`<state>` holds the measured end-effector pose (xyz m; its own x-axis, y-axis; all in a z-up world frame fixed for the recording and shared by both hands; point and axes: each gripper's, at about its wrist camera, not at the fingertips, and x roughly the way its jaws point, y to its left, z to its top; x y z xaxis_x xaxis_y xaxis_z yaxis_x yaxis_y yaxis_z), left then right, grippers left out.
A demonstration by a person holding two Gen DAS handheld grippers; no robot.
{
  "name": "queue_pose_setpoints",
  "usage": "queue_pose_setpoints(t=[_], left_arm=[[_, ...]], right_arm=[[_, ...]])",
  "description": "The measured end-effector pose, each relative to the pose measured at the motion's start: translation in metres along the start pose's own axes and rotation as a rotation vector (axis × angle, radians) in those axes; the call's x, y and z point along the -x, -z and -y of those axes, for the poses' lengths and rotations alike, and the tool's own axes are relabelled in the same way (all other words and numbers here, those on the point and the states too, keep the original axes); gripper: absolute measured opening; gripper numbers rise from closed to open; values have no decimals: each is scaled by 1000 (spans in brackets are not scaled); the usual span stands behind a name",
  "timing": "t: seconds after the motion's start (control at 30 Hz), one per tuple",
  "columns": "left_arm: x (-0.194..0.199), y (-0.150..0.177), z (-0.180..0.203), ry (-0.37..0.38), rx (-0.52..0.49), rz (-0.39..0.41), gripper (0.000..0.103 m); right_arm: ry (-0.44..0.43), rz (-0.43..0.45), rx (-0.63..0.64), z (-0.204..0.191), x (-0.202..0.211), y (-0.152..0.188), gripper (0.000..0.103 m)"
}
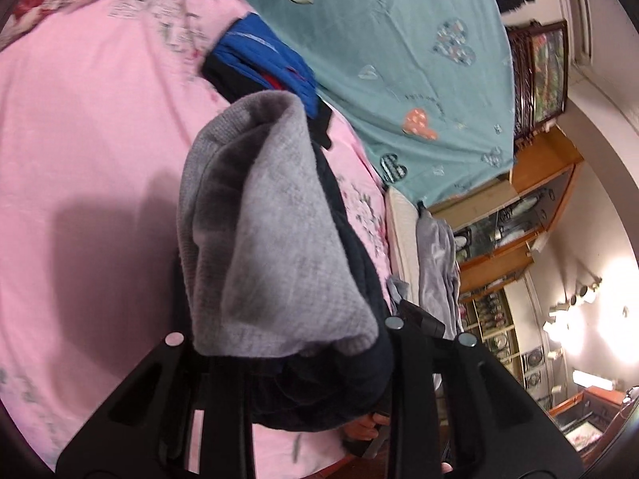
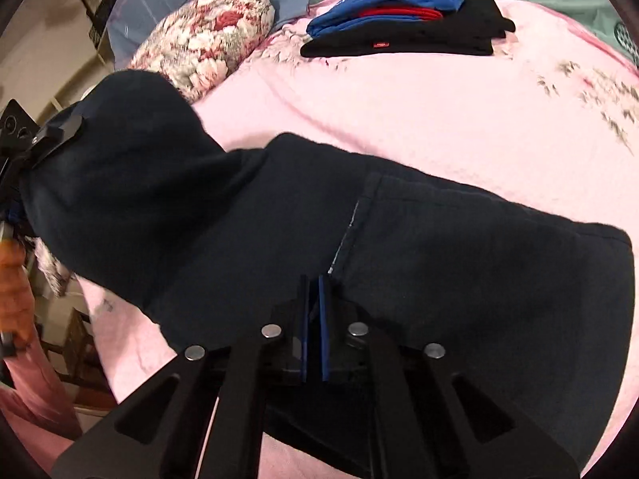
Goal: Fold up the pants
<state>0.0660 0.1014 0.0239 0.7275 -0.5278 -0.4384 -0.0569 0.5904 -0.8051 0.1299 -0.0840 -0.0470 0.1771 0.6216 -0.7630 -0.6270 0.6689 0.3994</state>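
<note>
Left wrist view: the left claw (image 1: 315,359) is clamped on the navy fleece-lined pants (image 1: 279,239), lifted over the pink bed (image 1: 100,159); soft, floppy, light

Right wrist view: the right claw (image 2: 315,299) pinches the pants near the pocket seam (image 2: 343,235); edges and seams look best to grip

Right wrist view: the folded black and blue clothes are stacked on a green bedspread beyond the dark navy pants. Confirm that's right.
Not right: the folded black and blue clothes are stacked on a pink bedspread, not green, beyond the dark navy pants. The right wrist view shows it.
</note>
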Motion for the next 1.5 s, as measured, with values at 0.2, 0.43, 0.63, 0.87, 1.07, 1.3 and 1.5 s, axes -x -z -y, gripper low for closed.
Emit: queue_pose_setpoints(t=[0.2,0.43,0.63,0.87,1.07,1.3,1.5], left_arm=[[-85,30,52,-70,-155,-115,26],[-157,71,77,-156,-319,-255,57],[-103,61,87,20,-383,-157,90],[-68,44,32,-199,-337,-27,96],[-70,50,-21,-250,-242,-56,96],[-74,61,-27,-231,-260,-70,99],[-77,61,-28,-192,-238,-93,99]], right_arm=[[-49,82,-107,25,41,14,7],[-16,123,-256,65,86,61,30],[-47,181,-256,69,106,78,53],[-111,206,-260,83,112,85,60],[-211,250,-289,93,122,77,71],[-197,187,-439,111,93,51,72],[-181,192,-472,112,83,32,63]])
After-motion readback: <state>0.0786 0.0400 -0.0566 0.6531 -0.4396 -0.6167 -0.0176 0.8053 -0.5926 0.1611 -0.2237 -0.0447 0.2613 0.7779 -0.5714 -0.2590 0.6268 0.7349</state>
